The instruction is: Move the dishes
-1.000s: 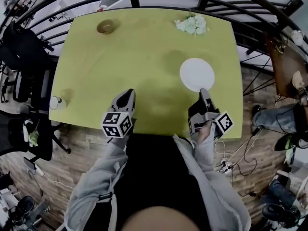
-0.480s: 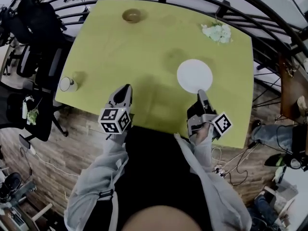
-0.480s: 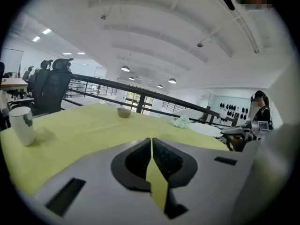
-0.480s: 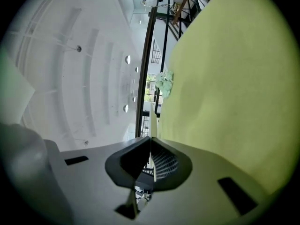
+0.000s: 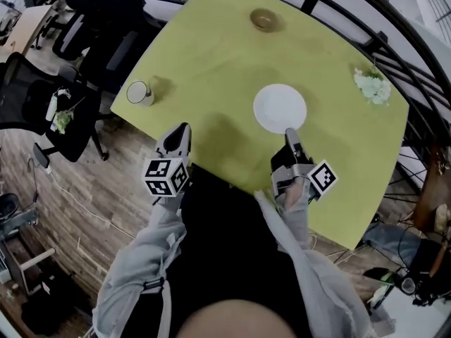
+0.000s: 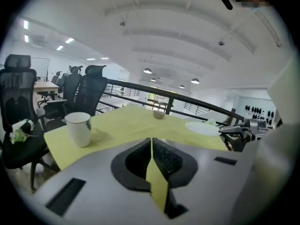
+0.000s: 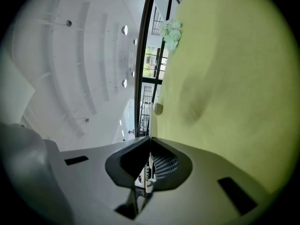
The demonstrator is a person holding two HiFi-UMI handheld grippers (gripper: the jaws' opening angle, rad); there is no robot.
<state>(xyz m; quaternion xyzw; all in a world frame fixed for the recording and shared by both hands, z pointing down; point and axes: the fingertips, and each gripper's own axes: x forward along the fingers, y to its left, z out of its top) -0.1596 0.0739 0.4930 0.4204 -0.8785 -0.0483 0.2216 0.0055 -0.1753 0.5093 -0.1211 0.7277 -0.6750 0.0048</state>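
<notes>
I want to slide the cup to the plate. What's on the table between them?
Nothing: the head view shows only bare table between the cup and the plate.

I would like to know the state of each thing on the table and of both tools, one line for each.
plate: lying flat, nothing on it.
cup: upright.
bowl: upright.
pale green wad: crumpled.
left tool: shut, empty.
right tool: shut, empty, tip at the plate's near rim, contact unclear.
</notes>
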